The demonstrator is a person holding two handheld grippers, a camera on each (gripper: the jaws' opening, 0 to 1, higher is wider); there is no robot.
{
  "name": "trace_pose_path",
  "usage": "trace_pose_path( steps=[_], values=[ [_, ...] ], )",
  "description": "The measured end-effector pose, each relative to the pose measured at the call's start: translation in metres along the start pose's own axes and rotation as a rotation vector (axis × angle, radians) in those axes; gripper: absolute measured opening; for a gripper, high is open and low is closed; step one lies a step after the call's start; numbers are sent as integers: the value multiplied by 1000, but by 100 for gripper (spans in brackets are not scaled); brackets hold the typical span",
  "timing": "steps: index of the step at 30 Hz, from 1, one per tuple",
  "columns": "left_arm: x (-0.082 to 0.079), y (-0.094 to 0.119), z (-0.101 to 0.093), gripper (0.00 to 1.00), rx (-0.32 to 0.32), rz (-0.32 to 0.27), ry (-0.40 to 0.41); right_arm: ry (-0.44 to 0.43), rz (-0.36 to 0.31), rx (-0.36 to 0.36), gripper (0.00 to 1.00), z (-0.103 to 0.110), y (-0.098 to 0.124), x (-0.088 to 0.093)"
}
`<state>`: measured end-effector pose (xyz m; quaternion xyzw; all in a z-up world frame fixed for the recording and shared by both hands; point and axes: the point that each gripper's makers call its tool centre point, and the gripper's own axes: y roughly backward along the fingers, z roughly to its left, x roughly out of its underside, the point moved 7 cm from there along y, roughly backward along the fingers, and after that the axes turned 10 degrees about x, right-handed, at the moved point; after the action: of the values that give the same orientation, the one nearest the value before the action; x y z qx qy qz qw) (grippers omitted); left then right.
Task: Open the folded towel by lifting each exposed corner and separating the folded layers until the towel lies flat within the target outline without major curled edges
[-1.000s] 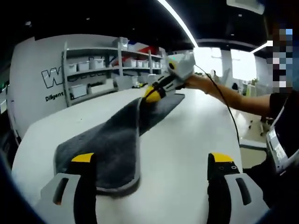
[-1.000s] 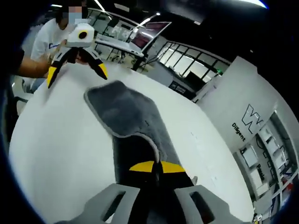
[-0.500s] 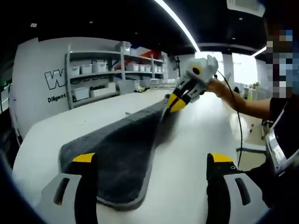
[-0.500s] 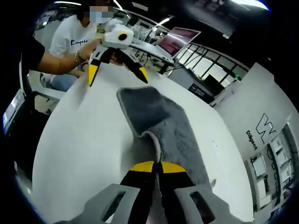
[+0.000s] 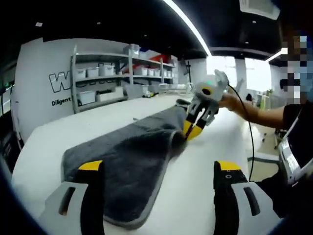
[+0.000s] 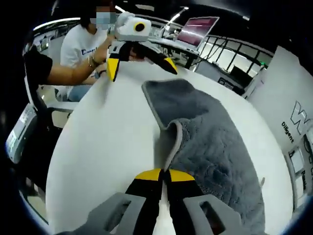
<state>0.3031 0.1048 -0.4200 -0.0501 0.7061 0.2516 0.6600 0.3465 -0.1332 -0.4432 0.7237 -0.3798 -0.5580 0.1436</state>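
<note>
Table (image 5: 210,147): white; it carries your grey towel (image 5: 127,161), which lies along it between the two grippers.
Towel: one long edge has come down and now curls in a raised lip (image 6: 173,134); earlier you held it lifted, so this layer is nearly unfolded, by my reading.
Right gripper (image 6: 164,177): jaws pressed together at the towel's edge; cloth between them cannot be told.
Left gripper (image 5: 155,169): jaws spread, nothing held, at the towel's near end.
Shelf bins (image 5: 95,69): contents too small to tell.

Pulled across and lowered by right gripper (image 5: 192,131): folded-over edge of fluffy grey towel (image 5: 127,161), now wider on white table (image 5: 195,176).
</note>
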Motion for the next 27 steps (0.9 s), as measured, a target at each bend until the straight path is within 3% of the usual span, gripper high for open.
trace_pose_path(
  steps=[4,7,9,13,15,21,27],
  values=[
    [3,1,0,90,-3,-1,11,-9,8,-2,2,1,-3,1],
    [4,2,1,90,0,3,16,-97,2,-43,13,7,-4,2],
    [5,2,-1,90,-2,0,18,-94,-7,-45,14,8,-2,2],
    [5,4,0,90,-4,-8,34,-117,-93,18,25,8,13,-8],
    [5,4,-2,90,-6,-13,38,-133,-149,79,38,7,25,-15],
    [5,0,-4,89,-4,-19,55,-144,-144,231,79,4,54,-12],
    [4,-7,-4,90,8,-3,70,-193,-123,301,99,-1,77,13]
  ],
)
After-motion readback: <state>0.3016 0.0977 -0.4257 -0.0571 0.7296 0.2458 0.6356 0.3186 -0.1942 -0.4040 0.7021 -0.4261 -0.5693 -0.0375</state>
